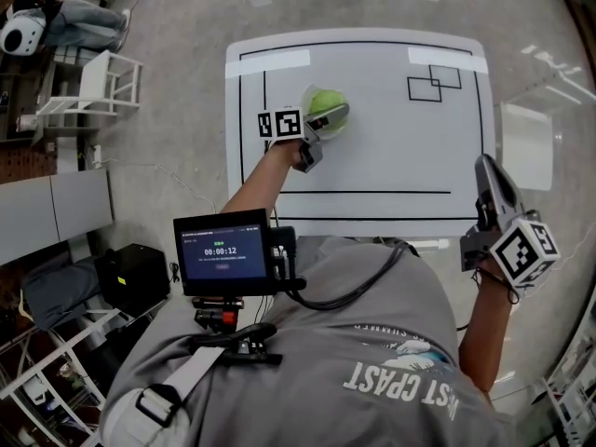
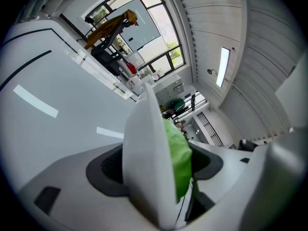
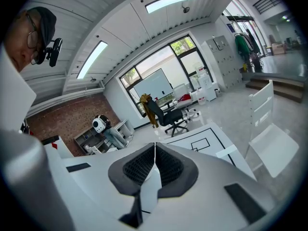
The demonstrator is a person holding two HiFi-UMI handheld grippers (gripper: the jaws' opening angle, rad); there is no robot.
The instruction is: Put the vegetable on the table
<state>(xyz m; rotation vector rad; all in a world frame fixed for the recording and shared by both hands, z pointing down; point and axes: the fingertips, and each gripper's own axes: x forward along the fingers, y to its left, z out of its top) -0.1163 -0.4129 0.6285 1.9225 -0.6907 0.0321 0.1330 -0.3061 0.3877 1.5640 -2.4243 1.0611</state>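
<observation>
A round green vegetable lies in a white bowl at the upper middle of the white table. My left gripper reaches in from the near side and is shut on the bowl's rim. In the left gripper view the white bowl stands edge-on between the jaws, with the green vegetable against its right side. My right gripper hangs off the table's near right corner, jaws shut with nothing between them. In its own view, the right gripper points up across the room, away from the bowl.
Black lines and two overlapping squares mark the table top. A white chair stands right of the table and a white rack to its left. A screen device hangs on the person's chest. A person sits at upper left.
</observation>
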